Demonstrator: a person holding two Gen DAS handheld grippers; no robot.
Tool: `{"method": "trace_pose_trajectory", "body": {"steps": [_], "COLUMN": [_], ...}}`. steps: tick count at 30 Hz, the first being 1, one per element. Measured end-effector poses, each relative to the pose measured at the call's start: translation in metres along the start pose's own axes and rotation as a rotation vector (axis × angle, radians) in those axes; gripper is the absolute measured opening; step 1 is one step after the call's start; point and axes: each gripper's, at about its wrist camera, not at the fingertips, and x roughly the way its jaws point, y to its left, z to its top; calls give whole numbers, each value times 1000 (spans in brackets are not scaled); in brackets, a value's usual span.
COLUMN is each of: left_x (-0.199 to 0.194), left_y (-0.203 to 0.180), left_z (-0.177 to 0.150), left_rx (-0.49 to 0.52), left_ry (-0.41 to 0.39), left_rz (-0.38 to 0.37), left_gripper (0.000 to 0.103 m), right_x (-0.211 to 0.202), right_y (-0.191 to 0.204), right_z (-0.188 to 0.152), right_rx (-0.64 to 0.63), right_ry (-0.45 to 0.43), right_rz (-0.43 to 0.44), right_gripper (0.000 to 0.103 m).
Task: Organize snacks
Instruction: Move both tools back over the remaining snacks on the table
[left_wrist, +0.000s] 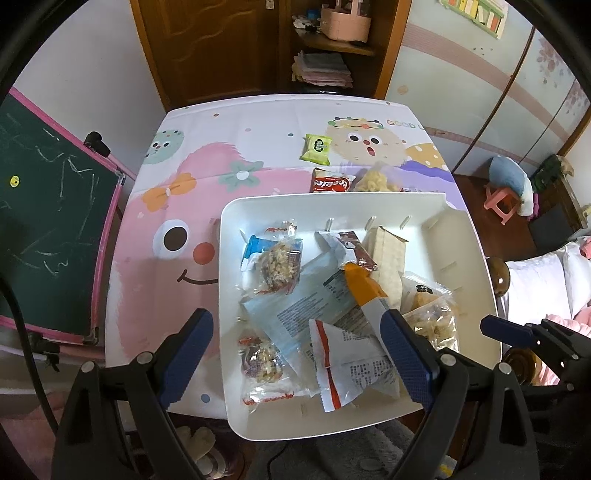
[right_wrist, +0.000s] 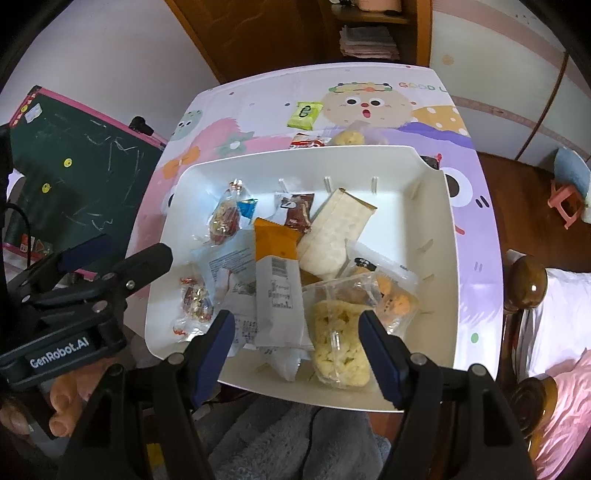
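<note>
Now, the scene in short lines.

Counter (left_wrist: 280, 122): covered with a cartoon cloth in pink, white and lilac.

White bin (left_wrist: 476, 258): stands on the counter at the near edge; in the left wrist view it fills the part from 3 to 6 o'clock.

Snacks in the bin: many small packets lie mixed on its floor. An orange packet (right_wrist: 275, 240) lies near the middle. A brown packet (right_wrist: 297, 210) is at 12 o'clock from it. A long beige packet (right_wrist: 334, 229) lies tilted at its 2 o'clock. Two clear packets of nut clusters (right_wrist: 223, 218) (right_wrist: 194, 299) lie at the 9 o'clock side of the bin. A clear bag of pale yellow puffs (right_wrist: 340, 339) lies at the near wall.

Snacks outside the bin: a green packet (left_wrist: 316, 147), a red and white packet (left_wrist: 330, 182) and a clear bag of pale pieces (left_wrist: 376, 179) lie on the cloth beyond the far wall, at 12 o'clock from the bin.

Left hand-held gripper (left_wrist: 295, 354): its fingers stand wide apart and hold nothing. One finger is over the cloth, the other over the packets in the bin.

Right hand-held gripper (right_wrist: 297, 347): its fingers stand apart above the near wall of the bin. The bag of puffs shows between them, but the pads do not press on it.

Person: fingers (right_wrist: 61, 406) show at 8 o'clock in the right wrist view, on the left tool.
</note>
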Motion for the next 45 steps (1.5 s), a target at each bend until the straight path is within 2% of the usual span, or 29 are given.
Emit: {"method": "trace_pose_trajectory", "body": {"steps": [5, 11, 14, 21, 27, 34, 40, 42, 45], "left_x": [-6, -28, -38, -46, -46, -53, -68, -72, -77], "left_y": [3, -10, -19, -29, -23, -21, -12, -13, -15], "left_z": [-3, -5, -3, 9, 26, 52, 83, 94, 117], "left_rx": [-2, 80, 116, 132, 76, 69, 39, 45, 86], "left_ry": [-16, -135, -168, -160, -131, -150, -191, -212, -254], "left_rz": [-10, 11, 10, 9, -17, -6, -83, -59, 31], "left_gripper": [91, 91, 91, 91, 91, 91, 96, 96, 96], "right_x": [1, -2, -5, -16, -23, -34, -54, -62, -73], "right_y": [6, 6, 4, 5, -5, -18, -26, -29, -34], "right_z": [-2, -3, -3, -1, 7, 20, 44, 56, 77], "right_rx": [-14, -6, -3, -40, -32, -18, -16, -10, 9], "right_ry": [6, -11, -27, -63, -68, -83, -122, -143, -172], "right_rz": [-3, 6, 7, 0, -15, -50, -93, -107, -99], "right_gripper": [70, 70, 70, 70, 70, 70, 70, 70, 70]}}
